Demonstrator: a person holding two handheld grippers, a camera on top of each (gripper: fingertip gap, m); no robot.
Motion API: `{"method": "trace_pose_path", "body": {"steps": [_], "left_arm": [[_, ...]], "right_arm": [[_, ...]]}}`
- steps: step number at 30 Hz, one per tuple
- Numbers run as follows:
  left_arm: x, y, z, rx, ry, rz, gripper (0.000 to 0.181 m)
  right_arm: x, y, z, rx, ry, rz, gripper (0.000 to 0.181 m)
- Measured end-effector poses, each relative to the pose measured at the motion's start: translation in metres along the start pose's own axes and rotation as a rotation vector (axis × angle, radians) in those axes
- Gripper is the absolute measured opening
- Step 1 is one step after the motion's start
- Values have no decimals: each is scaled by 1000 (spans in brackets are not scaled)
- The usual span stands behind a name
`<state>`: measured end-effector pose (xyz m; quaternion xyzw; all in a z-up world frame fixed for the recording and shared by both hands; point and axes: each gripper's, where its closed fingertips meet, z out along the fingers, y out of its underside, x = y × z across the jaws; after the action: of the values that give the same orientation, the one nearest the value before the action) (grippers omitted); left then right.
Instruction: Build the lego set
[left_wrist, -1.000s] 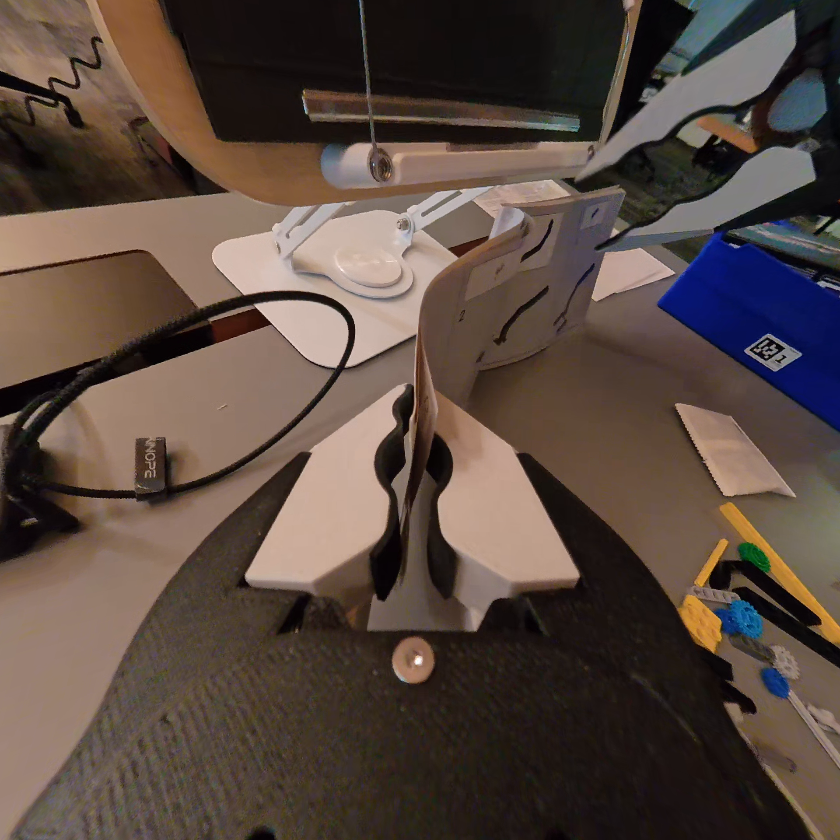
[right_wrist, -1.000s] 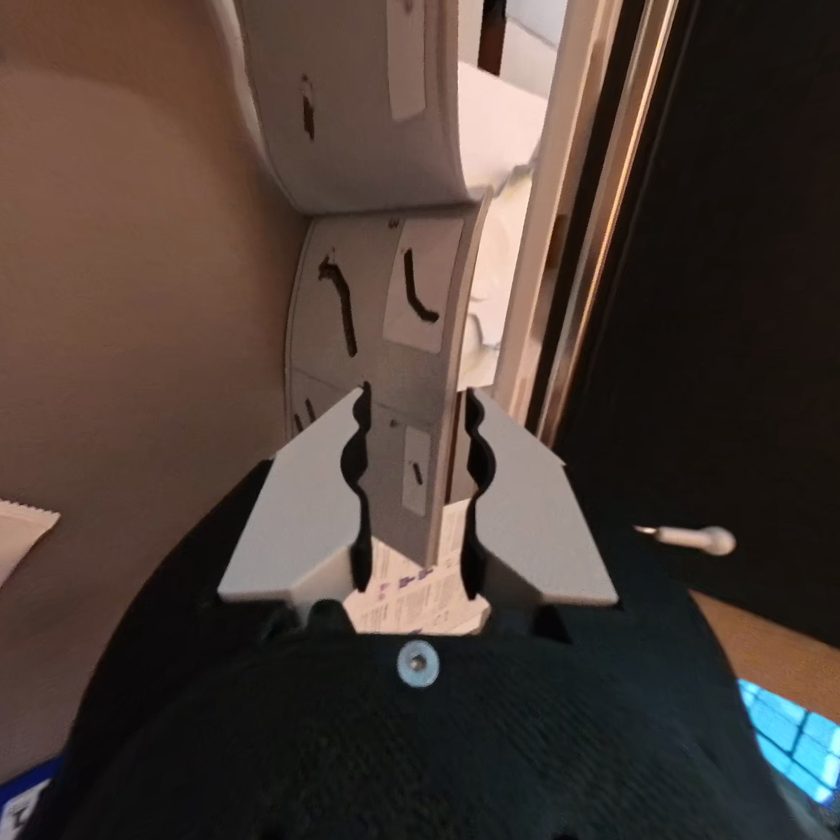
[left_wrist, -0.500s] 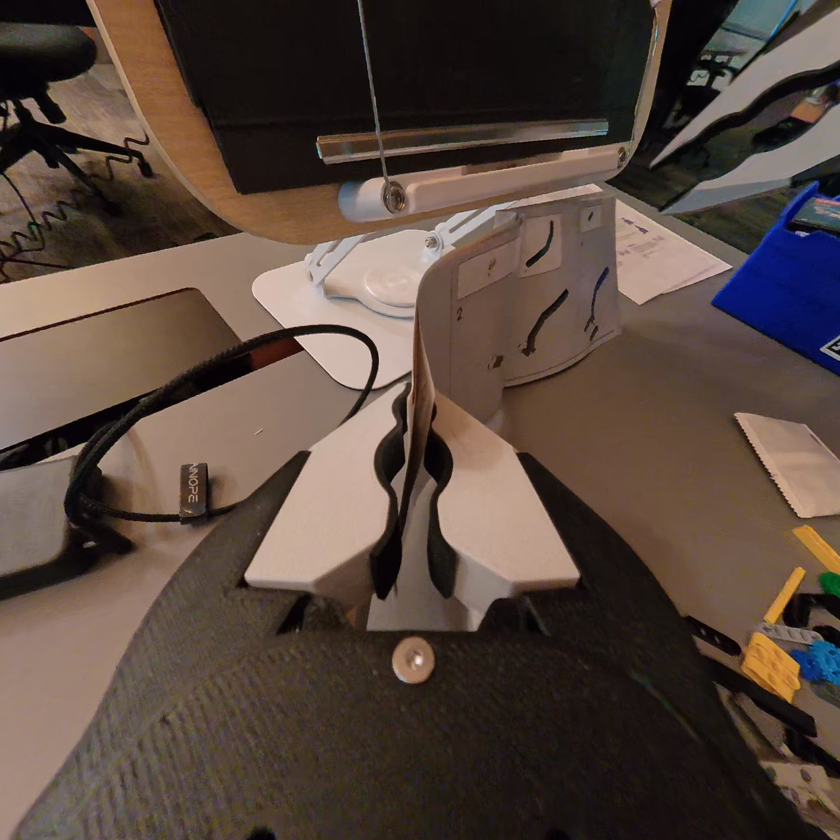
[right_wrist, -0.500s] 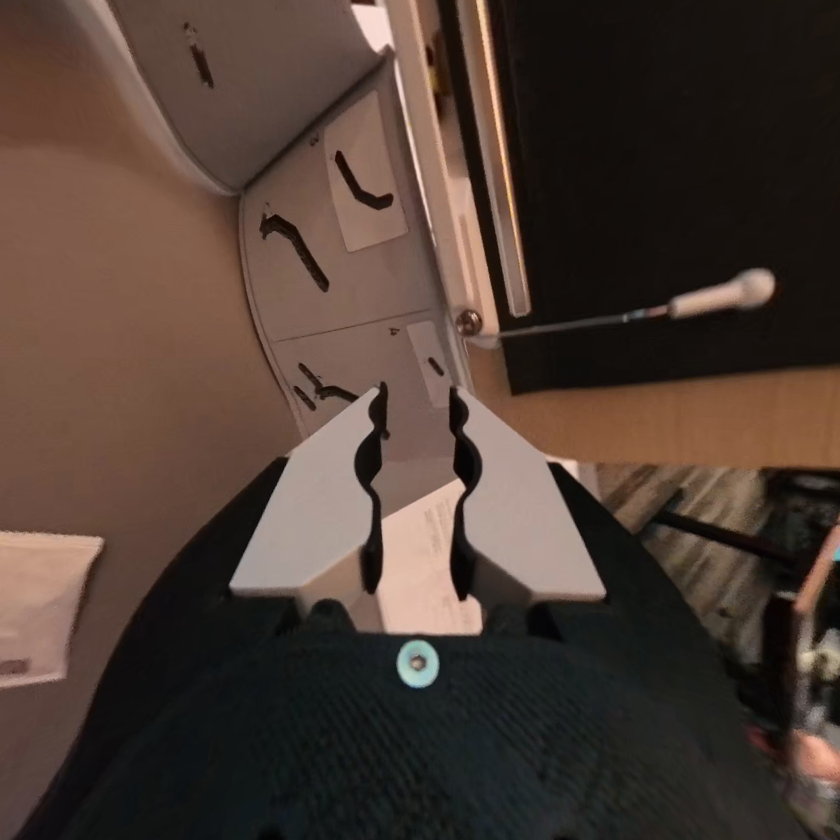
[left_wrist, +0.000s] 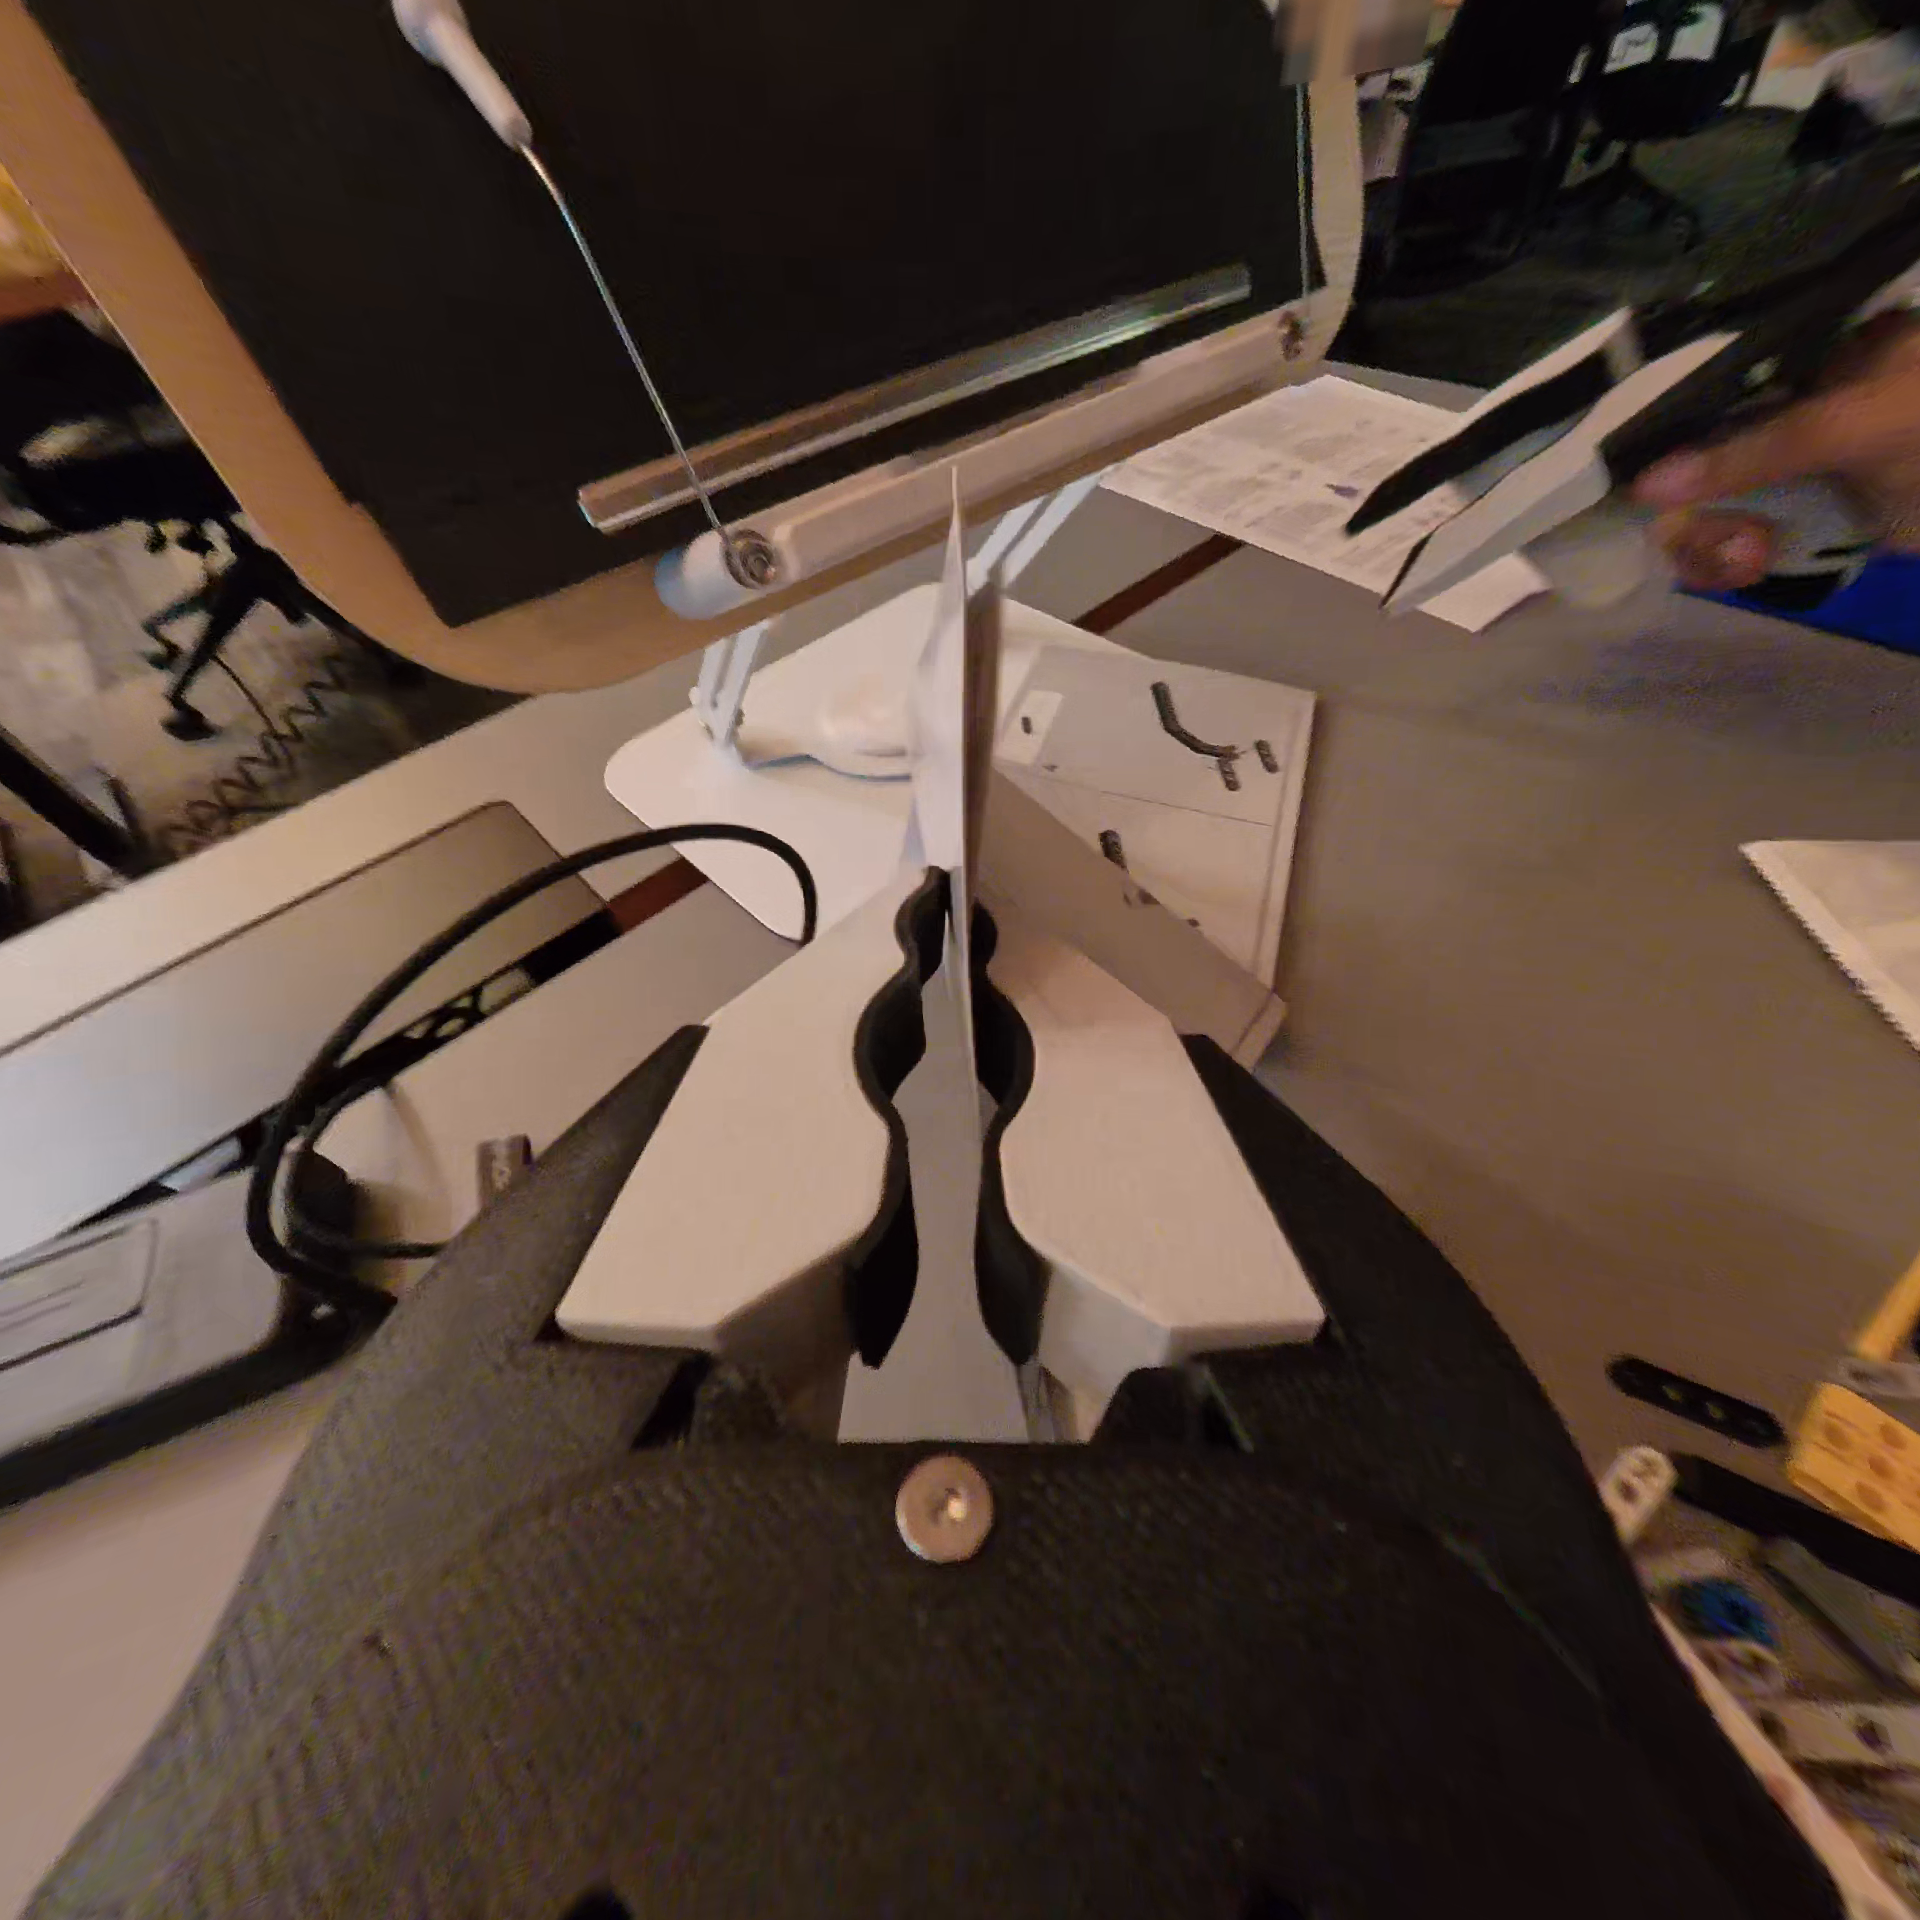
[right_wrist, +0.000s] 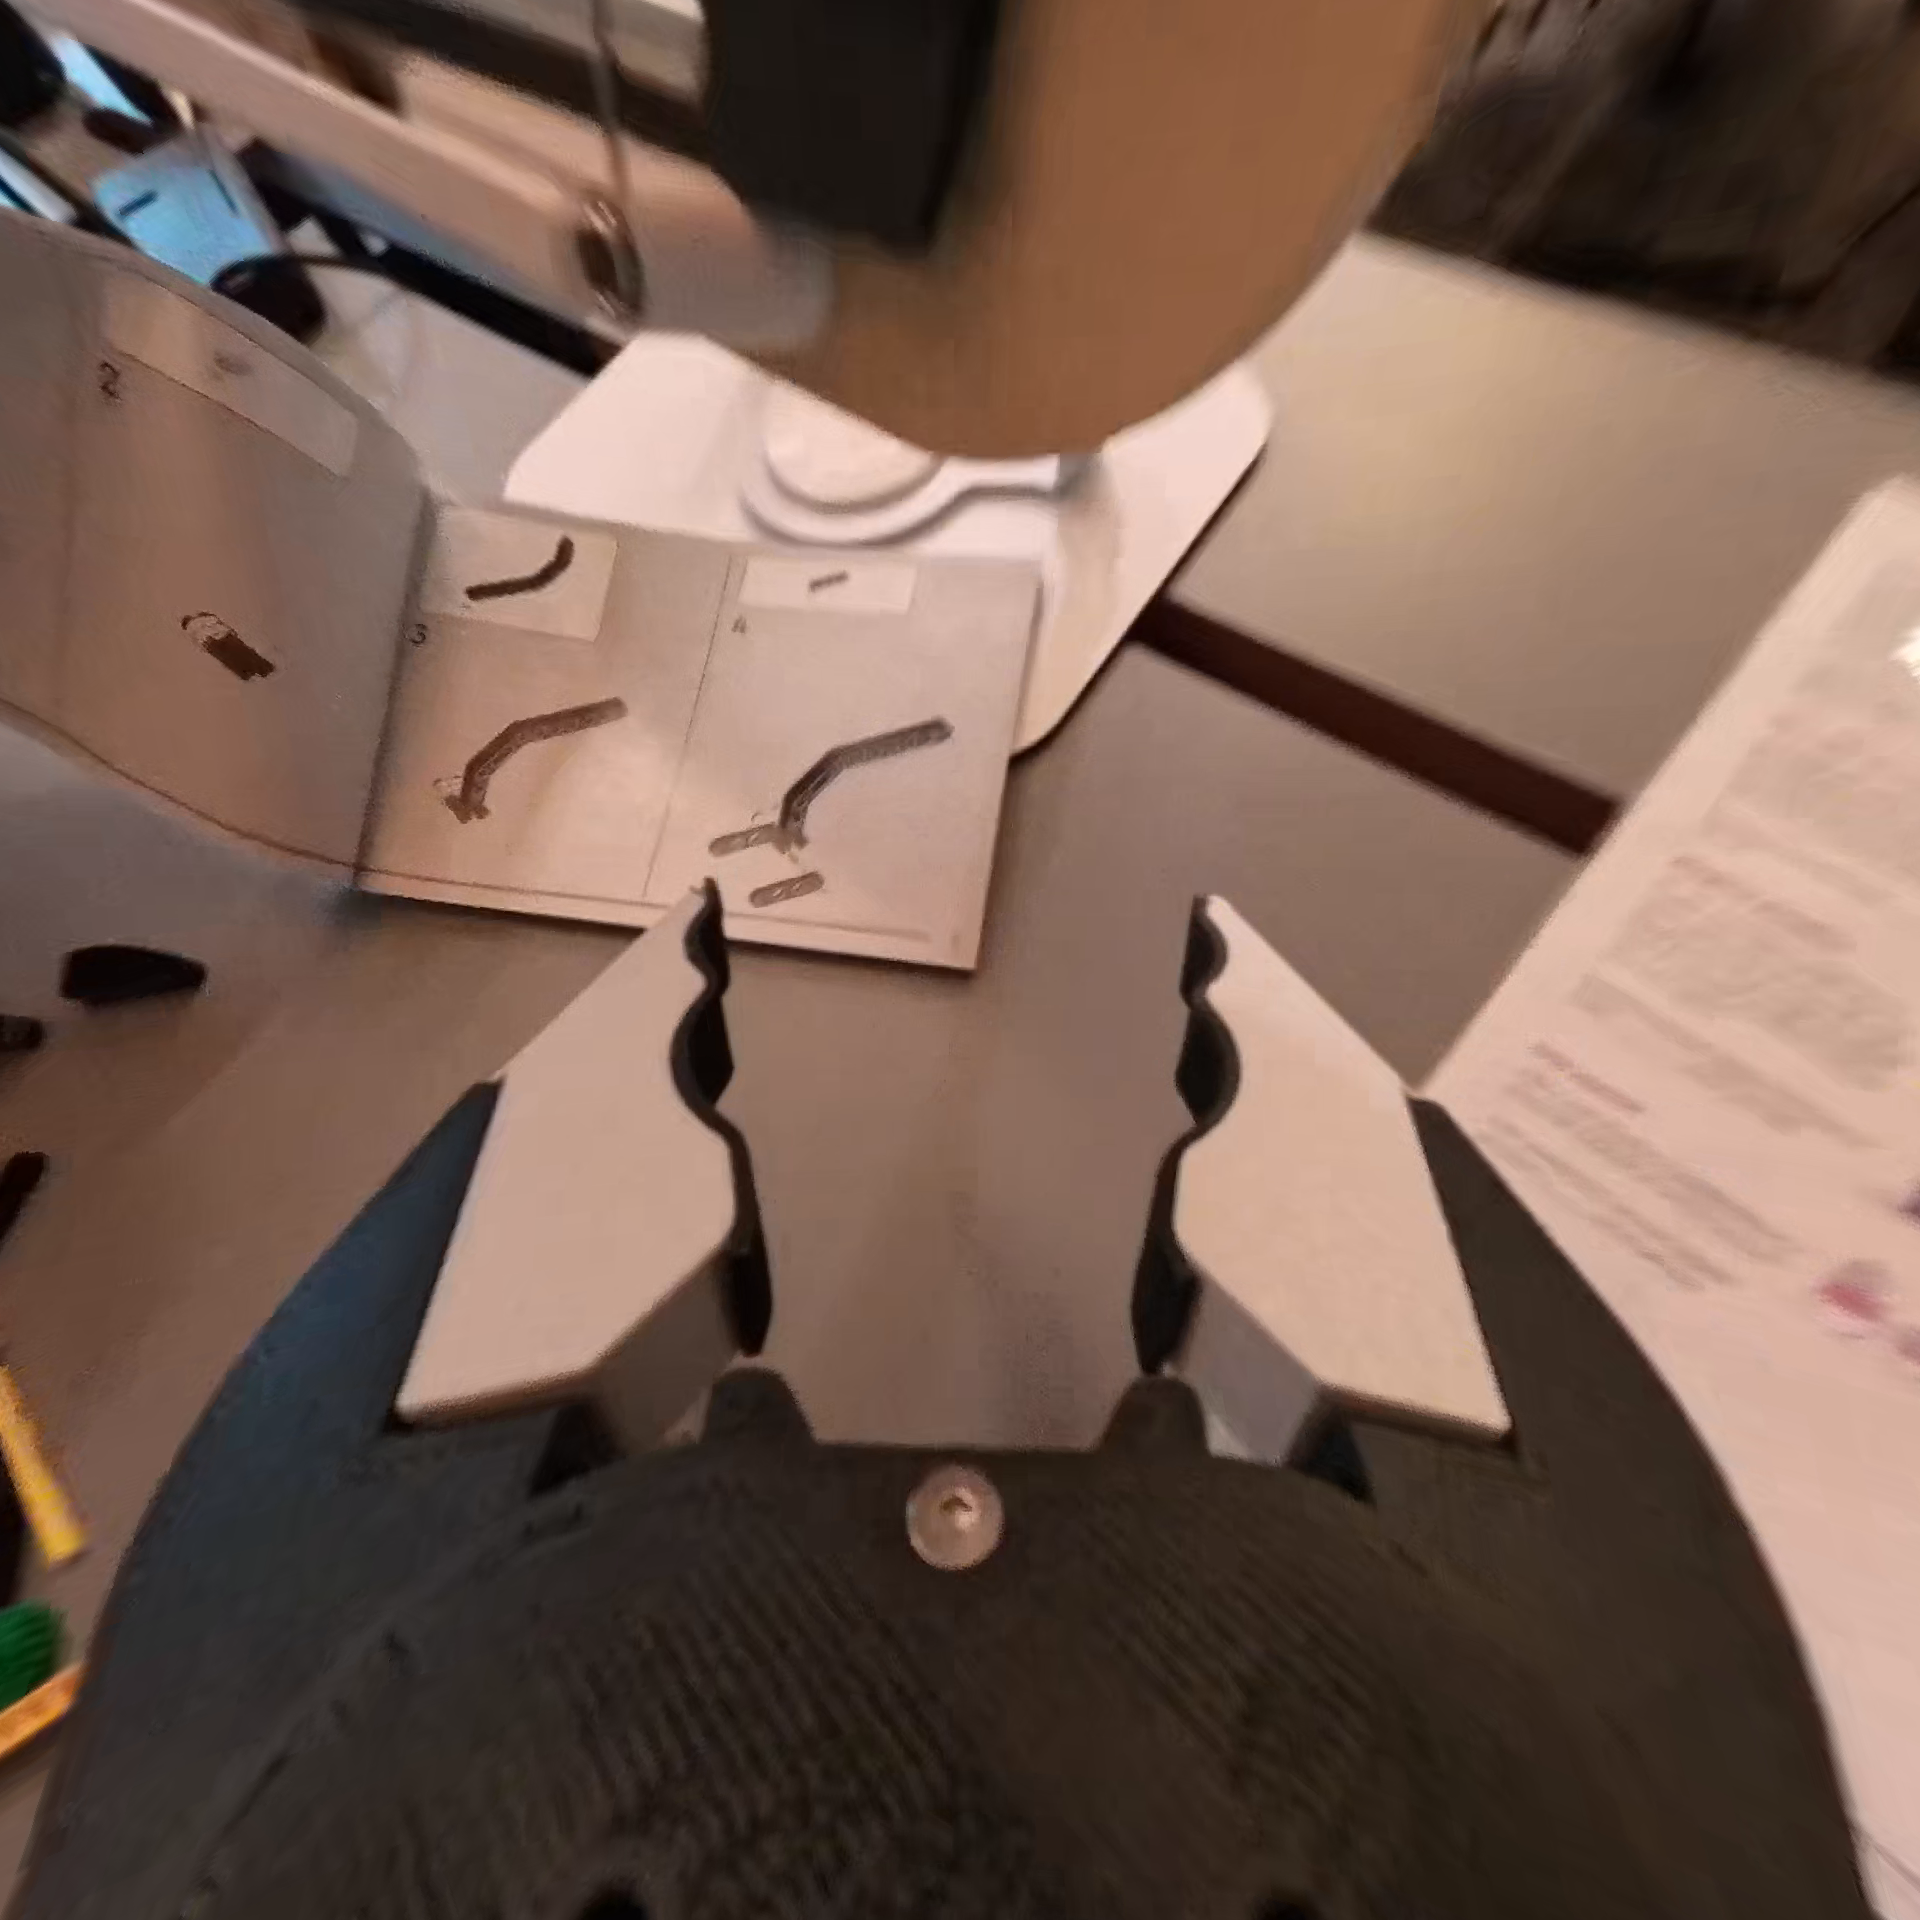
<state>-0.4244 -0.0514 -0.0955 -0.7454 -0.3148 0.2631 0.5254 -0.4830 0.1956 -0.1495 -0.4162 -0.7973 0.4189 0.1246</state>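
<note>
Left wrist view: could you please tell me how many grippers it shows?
2. The left gripper fills the foreground, jaws shut on a page of the instruction booklet. The right gripper hangs at the upper right, jaws open.

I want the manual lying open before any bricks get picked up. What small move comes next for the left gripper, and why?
Probably lower the left gripper and let go. It is shut on one upright page of the instruction booklet, whose other pages lie flat on the table. The right gripper is open, holds nothing, and could then press the page flat.
</note>
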Motion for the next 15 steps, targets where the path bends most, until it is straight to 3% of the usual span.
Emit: {"method": "trace_pose_path", "body": {"steps": [5, 10, 13, 14, 15], "left_arm": [[11, -16, -23, 43, 96, -133, 0], [32, -31, -44, 70, 146, -31, 0], [42, -33, -51, 73, 121, 98, 0], [44, -34, -52, 74, 115, 113, 0], [45, -35, -52, 76, 107, 114, 0]], "right_arm": [[-28, 6, 27, -66, -244, 189, 93], [-29, 14, 52, -127, -199, 130, 89], [-39, 15, 59, -112, -177, 85, 74], [-41, 17, 62, -121, -157, 55, 62], [-43, 21, 63, -136, -127, 11, 39]]}}
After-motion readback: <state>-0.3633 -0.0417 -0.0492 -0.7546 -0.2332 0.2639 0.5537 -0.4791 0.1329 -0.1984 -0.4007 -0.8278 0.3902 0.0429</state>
